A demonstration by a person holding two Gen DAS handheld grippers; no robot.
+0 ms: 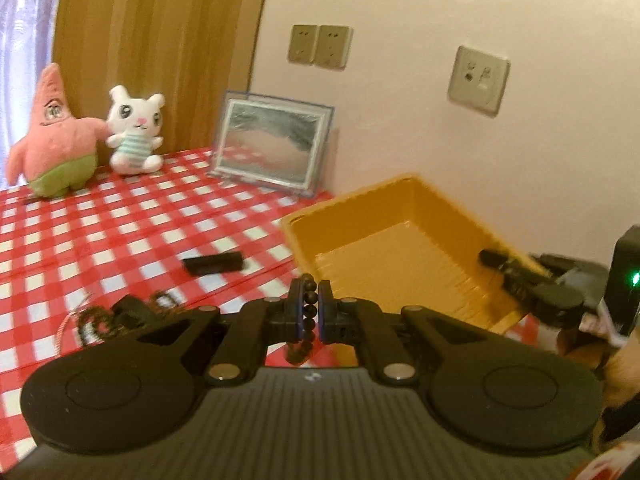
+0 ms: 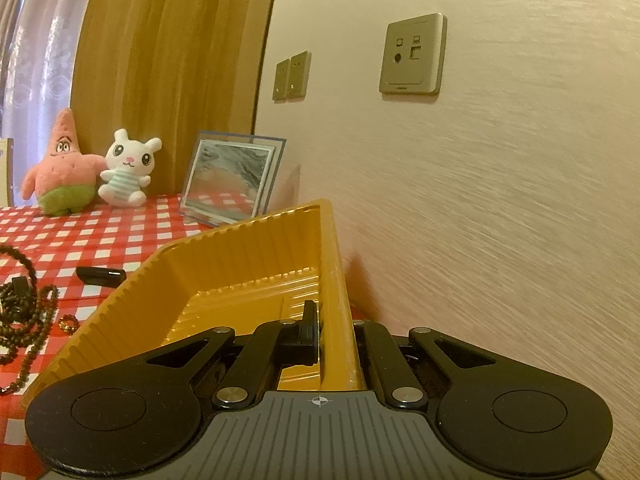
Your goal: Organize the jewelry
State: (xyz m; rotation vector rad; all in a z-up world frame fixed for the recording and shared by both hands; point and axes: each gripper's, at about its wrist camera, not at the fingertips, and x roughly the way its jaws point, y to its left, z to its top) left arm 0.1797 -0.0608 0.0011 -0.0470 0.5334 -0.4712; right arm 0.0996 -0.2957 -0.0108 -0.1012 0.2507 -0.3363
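Observation:
My left gripper [image 1: 313, 308] is shut on a dark beaded bracelet [image 1: 307, 322], which hangs between the fingers just left of the yellow tray [image 1: 400, 236]. The tray is tilted, its right side lifted. My right gripper [image 2: 328, 332] is shut on the tray's right wall [image 2: 334, 280]; it also shows in the left wrist view [image 1: 516, 276]. More dark bead strands [image 2: 24, 312] and a small gold ring [image 2: 69, 324] lie on the checked cloth left of the tray. A black bar-shaped piece [image 1: 214, 263] lies on the cloth.
A red-and-white checked cloth [image 1: 80, 240] covers the table. Two plush toys [image 1: 60, 136] and a framed picture [image 1: 272, 144] stand at the back by the wall. The wall runs close along the tray's right side.

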